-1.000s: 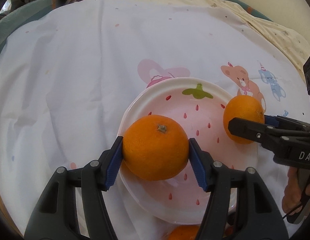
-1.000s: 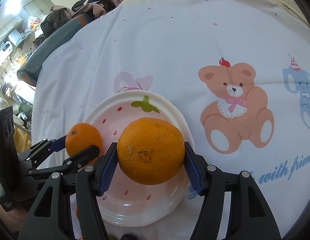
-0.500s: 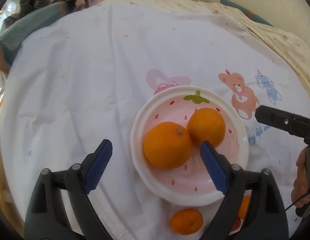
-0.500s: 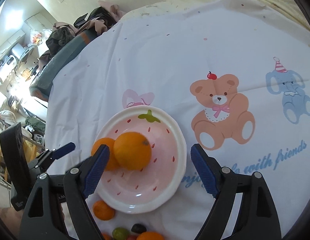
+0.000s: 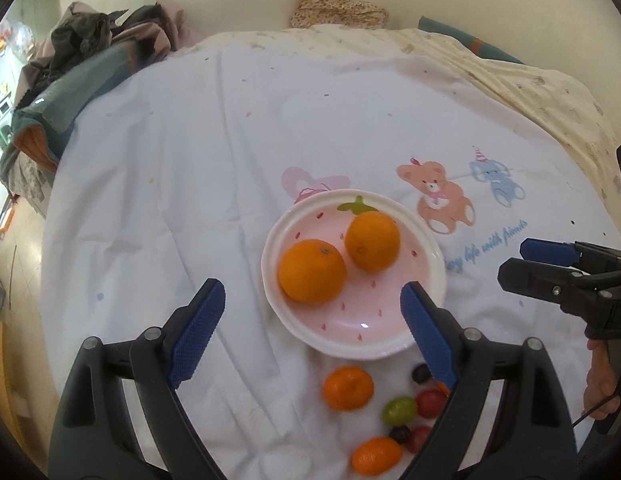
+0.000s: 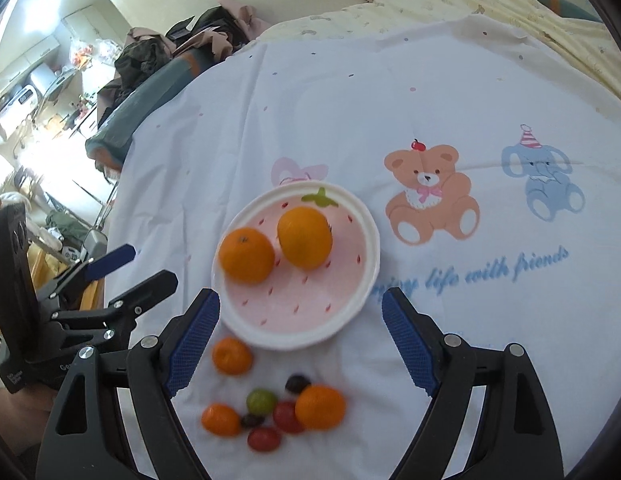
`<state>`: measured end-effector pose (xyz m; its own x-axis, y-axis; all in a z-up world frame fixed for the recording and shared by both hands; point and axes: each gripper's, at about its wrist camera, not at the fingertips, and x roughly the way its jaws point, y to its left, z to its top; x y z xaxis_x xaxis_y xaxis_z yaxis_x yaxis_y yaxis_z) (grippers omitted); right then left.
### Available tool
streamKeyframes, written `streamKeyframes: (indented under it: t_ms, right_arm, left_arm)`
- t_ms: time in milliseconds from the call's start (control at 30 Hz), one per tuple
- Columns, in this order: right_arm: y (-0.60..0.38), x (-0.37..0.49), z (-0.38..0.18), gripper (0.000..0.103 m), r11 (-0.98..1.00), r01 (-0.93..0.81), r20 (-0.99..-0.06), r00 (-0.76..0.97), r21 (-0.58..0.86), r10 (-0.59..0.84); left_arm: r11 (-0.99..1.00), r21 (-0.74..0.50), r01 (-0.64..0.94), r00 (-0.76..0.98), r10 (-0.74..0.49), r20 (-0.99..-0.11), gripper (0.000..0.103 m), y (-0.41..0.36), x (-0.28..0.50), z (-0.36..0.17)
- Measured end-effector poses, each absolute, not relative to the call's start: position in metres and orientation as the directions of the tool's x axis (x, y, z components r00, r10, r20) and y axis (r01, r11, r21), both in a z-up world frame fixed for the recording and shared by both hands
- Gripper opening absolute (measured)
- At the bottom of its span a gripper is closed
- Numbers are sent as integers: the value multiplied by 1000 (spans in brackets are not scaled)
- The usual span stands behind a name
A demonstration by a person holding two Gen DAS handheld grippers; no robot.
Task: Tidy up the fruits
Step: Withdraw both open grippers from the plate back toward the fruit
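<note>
Left wrist view: left gripper [image 5: 312, 330] spread wide, empty, above the plate's near edge.
Right gripper [image 6: 300, 338]: jaws wide apart, holding nothing.
Plate [image 5: 426, 236]: strawberry-patterned, two oranges [image 5: 312, 272] on it, side by side.
Loose fruit [image 6: 232, 356]: small oranges and grapes on the cloth, just near of the plate.
Surface: white sheet [image 5: 182, 184] printed with bear and elephant.
Room: clothes pile [image 5: 90, 36] beyond the sheet; cluttered, sunlit floor at left.

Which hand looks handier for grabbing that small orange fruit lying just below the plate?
Probably left. In its own view the small orange fruit lies between the open left tool's fingers, below the plate. The right tool, also open, sees it off toward its left finger.
</note>
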<state>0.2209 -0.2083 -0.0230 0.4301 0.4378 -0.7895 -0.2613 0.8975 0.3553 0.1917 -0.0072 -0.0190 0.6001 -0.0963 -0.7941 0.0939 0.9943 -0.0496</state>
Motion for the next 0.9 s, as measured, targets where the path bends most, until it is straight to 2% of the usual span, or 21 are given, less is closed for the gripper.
streamKeyframes:
  t_ms: [433,733,900]
  right_arm:
    - [-222,135,1,86,903,-233,-778,459,361,429]
    - [-228,94,5,86,919,-187,-768,505,348,394]
    - [-234,84,-2,86,921,-155,-765,517,356,383]
  left_arm:
    - [996,-69,59,635,-90,-767,87,-9,102,17]
    - [993,-115,0,605,-92,-791,87,1,66,8]
    - [995,-96,-11,600,-70,-797,87,3,61,1]
